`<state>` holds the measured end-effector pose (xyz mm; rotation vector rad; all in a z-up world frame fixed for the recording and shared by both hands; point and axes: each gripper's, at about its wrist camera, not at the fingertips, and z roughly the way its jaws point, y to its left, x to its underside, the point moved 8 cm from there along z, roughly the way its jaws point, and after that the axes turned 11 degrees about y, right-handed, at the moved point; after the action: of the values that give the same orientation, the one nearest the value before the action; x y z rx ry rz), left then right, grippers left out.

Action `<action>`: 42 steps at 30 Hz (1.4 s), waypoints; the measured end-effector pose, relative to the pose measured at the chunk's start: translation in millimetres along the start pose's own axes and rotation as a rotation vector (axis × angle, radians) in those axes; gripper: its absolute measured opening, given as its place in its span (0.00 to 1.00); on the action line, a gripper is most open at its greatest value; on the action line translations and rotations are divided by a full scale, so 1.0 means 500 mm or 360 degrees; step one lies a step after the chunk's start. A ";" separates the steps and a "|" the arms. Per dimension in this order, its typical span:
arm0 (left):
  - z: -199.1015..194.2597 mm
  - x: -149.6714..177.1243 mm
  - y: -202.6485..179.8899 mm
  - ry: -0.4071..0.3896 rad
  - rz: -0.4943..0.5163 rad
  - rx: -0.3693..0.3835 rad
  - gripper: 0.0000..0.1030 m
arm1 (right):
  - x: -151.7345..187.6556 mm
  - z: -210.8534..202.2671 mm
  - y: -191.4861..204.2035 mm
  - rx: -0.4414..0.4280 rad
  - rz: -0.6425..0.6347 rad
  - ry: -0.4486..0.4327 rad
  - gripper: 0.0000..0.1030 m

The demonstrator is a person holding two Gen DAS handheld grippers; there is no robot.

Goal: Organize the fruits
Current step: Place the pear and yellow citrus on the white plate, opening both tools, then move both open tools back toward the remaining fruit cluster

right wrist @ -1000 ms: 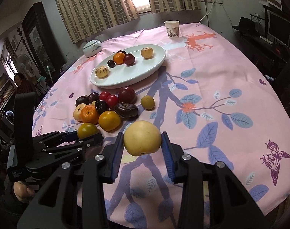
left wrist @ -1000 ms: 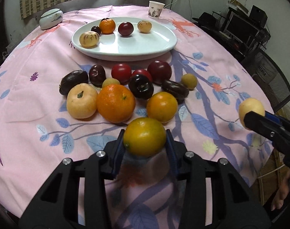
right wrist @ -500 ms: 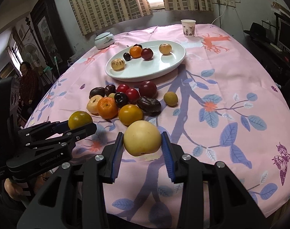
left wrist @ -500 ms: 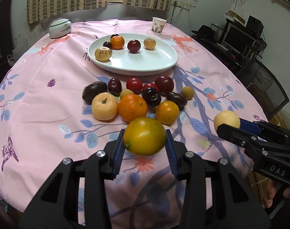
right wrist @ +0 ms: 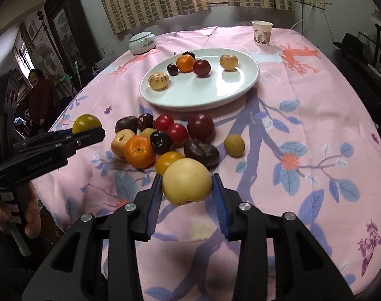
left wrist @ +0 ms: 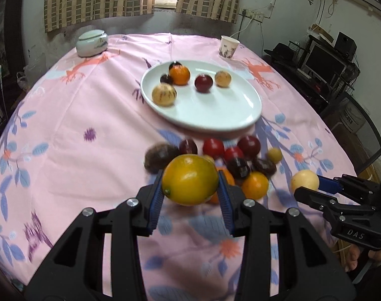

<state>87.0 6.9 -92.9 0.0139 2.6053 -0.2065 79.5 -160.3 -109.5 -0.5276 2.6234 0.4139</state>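
Observation:
My left gripper [left wrist: 190, 180] is shut on a yellow-green orange [left wrist: 189, 179] and holds it above the table, near the fruit pile. It also shows in the right wrist view [right wrist: 86, 128]. My right gripper [right wrist: 187, 181] is shut on a pale yellow pear [right wrist: 186, 181], also held above the cloth; it shows at the right of the left wrist view [left wrist: 305, 181]. A white oval plate [right wrist: 245, 85] beyond the pile holds several fruits. The pile [right wrist: 165, 138] of oranges, red and dark fruits lies between the grippers and the plate.
A pink flowered cloth [right wrist: 315, 115] covers the round table. A paper cup [right wrist: 261, 33] and a white lidded jar [right wrist: 142, 42] stand at the far edge. A small yellow-green fruit [right wrist: 234, 145] lies right of the pile. A person [right wrist: 38, 95] stands at the left.
Both grippers have risen and moved back from the table with their fruits still held. The plate and pile look farther away. Nothing was let go.

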 end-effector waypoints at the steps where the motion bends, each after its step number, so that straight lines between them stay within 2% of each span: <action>1: -0.001 -0.023 0.004 -0.0004 0.0001 0.0006 0.40 | -0.019 -0.003 -0.002 0.0026 -0.0026 -0.0009 0.39; 5: 0.021 -0.136 0.012 0.0003 0.0023 -0.0007 0.40 | -0.113 0.003 -0.007 0.0090 -0.0140 -0.0028 0.39; 10: 0.105 -0.282 0.016 0.0098 -0.0018 0.0021 0.40 | -0.270 0.056 -0.046 0.0203 -0.0177 -0.0074 0.38; 12: 0.146 -0.312 0.020 0.0147 -0.0050 0.0012 0.40 | -0.322 0.096 -0.064 0.0235 -0.0194 -0.0066 0.38; 16: 0.212 -0.335 0.028 0.0246 -0.0092 0.0027 0.40 | -0.372 0.165 -0.110 0.0236 -0.0115 0.0038 0.38; 19: 0.242 -0.339 0.032 0.0279 -0.0098 0.0022 0.40 | -0.382 0.195 -0.132 0.0230 -0.0059 0.0087 0.38; 25: 0.270 -0.357 0.026 0.0290 -0.0086 -0.0005 0.40 | -0.397 0.223 -0.151 0.0244 -0.0042 0.0094 0.40; 26: 0.271 -0.361 0.024 0.0292 -0.0081 -0.0012 0.41 | -0.399 0.227 -0.152 0.0263 -0.0052 0.0100 0.44; 27: 0.268 -0.366 0.021 0.0289 -0.0077 -0.0010 0.46 | -0.400 0.227 -0.153 0.0300 -0.0063 0.0105 0.55; 28: 0.259 -0.371 0.019 0.0272 -0.0079 -0.0003 0.57 | -0.403 0.221 -0.153 0.0329 -0.0069 0.0089 0.62; 30: 0.222 -0.378 0.018 0.0192 -0.0077 -0.0009 0.66 | -0.400 0.197 -0.148 0.0351 -0.0087 0.0033 0.62; 33: 0.155 -0.376 0.023 0.0095 -0.0067 -0.0033 0.71 | -0.380 0.155 -0.135 0.0341 -0.0116 0.0011 0.62; 35: 0.108 -0.360 0.026 0.0042 -0.0079 -0.0008 0.76 | -0.355 0.129 -0.129 0.0343 -0.0130 0.0015 0.62; 37: 0.064 -0.334 0.026 -0.0008 -0.0070 -0.0006 0.84 | -0.320 0.104 -0.116 0.0322 -0.0135 0.0040 0.62; 42: -0.004 -0.234 0.016 -0.0067 -0.0028 -0.0006 0.89 | -0.231 0.038 -0.075 0.0222 -0.0099 0.0056 0.62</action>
<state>187.6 18.6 -33.3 -0.0149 2.5649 -0.2062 198.4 -152.3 -79.9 -0.5731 2.6373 0.2021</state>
